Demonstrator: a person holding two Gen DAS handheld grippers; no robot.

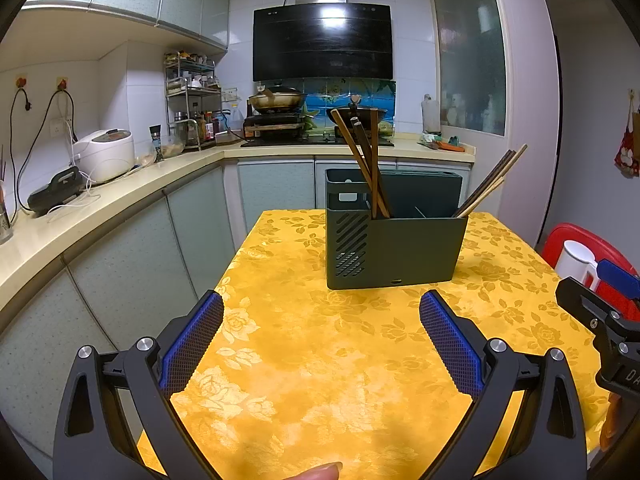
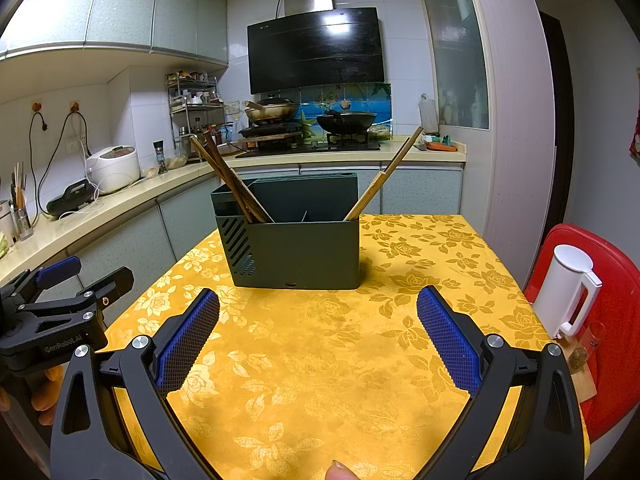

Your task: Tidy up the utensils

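Both pairs of jaws are spread wide and nothing is held between them. The left gripper [image 1: 320,312] is poised over the yellow floral tablecloth [image 1: 304,380], its blue ribbed pads [image 1: 192,344] apart on either side of bare cloth. The right gripper [image 2: 318,310] is held the same way, and its blue pads [image 2: 450,340] are likewise separated. Each gripper is seen at the edge of the other's view, just beside it.

A dark green utensil holder [image 1: 394,248] is stood upright on the tablecloth ahead of both grippers, near the far end of the table, well apart from the pads. Several brown chopsticks [image 1: 368,160] are leaned in its left compartment, and a further bundle of chopsticks [image 1: 490,180] is tilted out to the right from its right end. From the right wrist view, the left bundle [image 2: 230,180] and the right bundle [image 2: 386,176] are seen splayed to opposite sides.

A white kettle [image 2: 564,292] is set on a red stool [image 2: 616,320] to the right of the table. A fingertip [image 1: 320,472] is visible at the bottom edge of the left wrist view.
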